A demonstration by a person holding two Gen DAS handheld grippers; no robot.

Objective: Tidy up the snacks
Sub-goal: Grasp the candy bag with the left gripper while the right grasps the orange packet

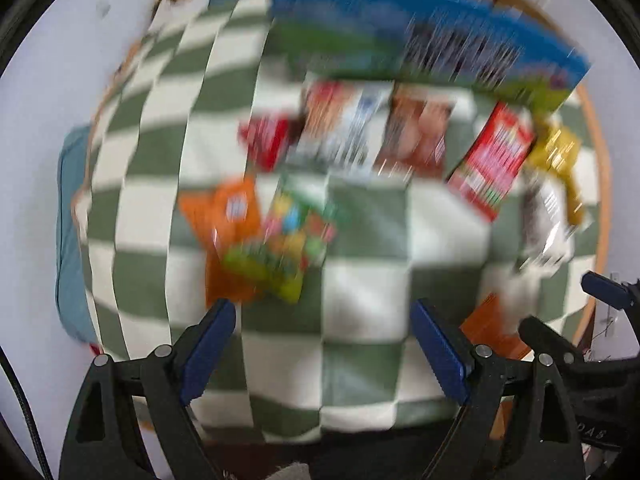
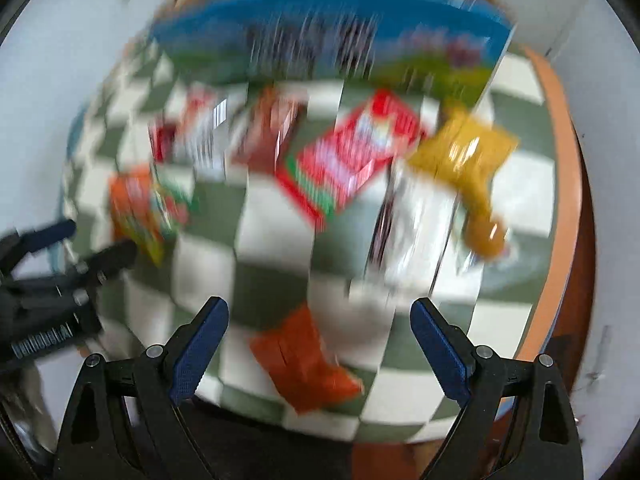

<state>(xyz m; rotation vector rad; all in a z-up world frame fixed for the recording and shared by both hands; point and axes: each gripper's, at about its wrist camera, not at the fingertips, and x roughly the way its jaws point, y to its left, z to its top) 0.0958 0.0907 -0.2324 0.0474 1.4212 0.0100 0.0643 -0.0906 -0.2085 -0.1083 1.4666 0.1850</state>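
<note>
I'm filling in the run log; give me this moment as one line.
left gripper open, empty | right gripper open, empty | snacks scattered on checkered cloth | frames motion-blurred

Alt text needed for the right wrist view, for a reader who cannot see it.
Motion-blurred fisheye view down onto a green-and-white checkered cloth strewn with snack packets, with the right hand-held gripper open and empty above an orange packet. A red box, a yellow bag and a large blue box lie farther off; the left hand-held gripper enters at left.

left claw (image 1: 322, 346): black angular frame, blue ribbed pads, silver screws
right claw (image 2: 320, 344): same black frame, blue pads
</note>
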